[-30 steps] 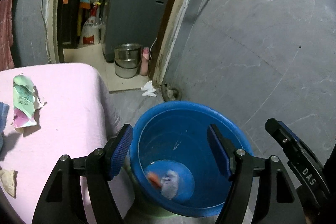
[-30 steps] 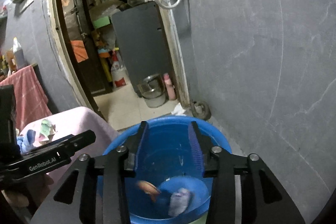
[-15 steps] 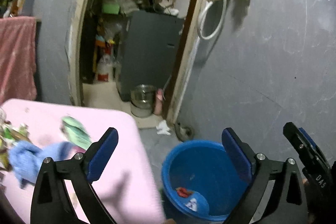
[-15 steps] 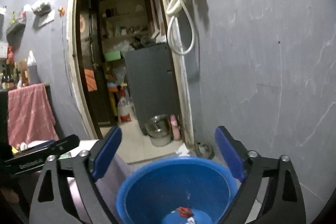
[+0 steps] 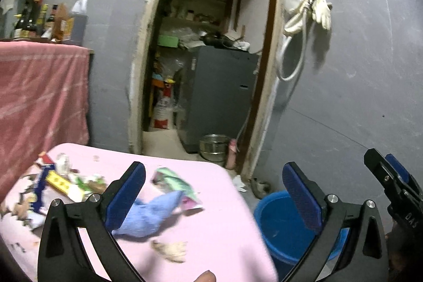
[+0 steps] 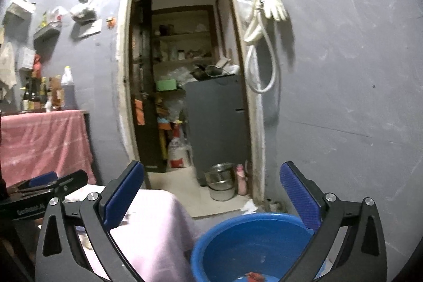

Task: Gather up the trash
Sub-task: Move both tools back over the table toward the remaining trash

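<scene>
— Trash lies scattered over our pink-covered table (image 5: 224, 229): a crumpled blue wrapper (image 5: 156, 210) near the middle, a green-and-pink packet (image 5: 177, 184) just behind it, a pale scrap (image 5: 170, 250) toward the near edge, and a blurred heap of wrappers (image 5: 60, 181) by the far left corner.

— And our claws?

— Our left gripper (image 5: 214, 200) hangs over the table's right edge; its jaws are opening, wide apart, with nothing pressed between the blue pads. Our right gripper (image 6: 211, 194) is the same: jaws opening, spread wide, gripping nothing.

— Where is the bin?

— We see the blue bucket (image 6: 253, 242) on the floor just beside the table's right edge, below the right gripper. A small red scrap (image 6: 253, 276) sits at its bottom.

— Anything behind?

— We face an open doorway with a grey cabinet (image 6: 219, 123) inside, a steel pot (image 6: 220, 184) on its floor, and a white glove (image 5: 321, 9) hanging on the grey wall.
</scene>
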`<action>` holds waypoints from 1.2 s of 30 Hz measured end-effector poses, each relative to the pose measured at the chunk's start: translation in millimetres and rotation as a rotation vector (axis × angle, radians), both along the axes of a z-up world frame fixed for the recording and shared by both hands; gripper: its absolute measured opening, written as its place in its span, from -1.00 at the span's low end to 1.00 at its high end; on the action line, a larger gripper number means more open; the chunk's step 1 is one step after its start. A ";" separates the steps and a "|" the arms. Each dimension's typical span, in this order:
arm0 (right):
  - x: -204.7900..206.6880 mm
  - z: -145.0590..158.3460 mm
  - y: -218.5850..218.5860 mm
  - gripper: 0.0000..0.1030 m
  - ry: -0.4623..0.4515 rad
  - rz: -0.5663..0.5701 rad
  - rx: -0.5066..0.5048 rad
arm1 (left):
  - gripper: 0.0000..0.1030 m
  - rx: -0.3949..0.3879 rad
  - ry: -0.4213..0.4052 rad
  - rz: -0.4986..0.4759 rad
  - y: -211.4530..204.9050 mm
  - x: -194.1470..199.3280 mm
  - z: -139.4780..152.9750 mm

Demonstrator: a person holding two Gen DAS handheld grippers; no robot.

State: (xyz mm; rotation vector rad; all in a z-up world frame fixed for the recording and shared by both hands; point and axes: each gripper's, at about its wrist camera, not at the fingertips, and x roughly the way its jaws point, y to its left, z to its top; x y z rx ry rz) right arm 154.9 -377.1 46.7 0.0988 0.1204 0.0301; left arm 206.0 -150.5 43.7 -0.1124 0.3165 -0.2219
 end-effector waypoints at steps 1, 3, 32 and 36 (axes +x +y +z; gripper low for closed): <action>-1.0 1.4 7.3 1.00 -0.005 0.010 -0.007 | 0.97 0.002 0.000 0.014 6.5 -3.9 -0.3; -1.7 2.6 19.3 1.00 -0.008 0.026 -0.014 | 0.97 0.002 0.003 0.036 20.9 -11.0 -0.1; 35.6 -42.6 170.1 1.00 0.231 0.297 -0.037 | 0.97 0.061 0.215 0.318 190.0 -35.5 -45.1; 50.2 -49.7 190.8 1.00 0.296 0.341 -0.084 | 0.97 0.070 0.272 0.331 200.7 -23.9 -54.0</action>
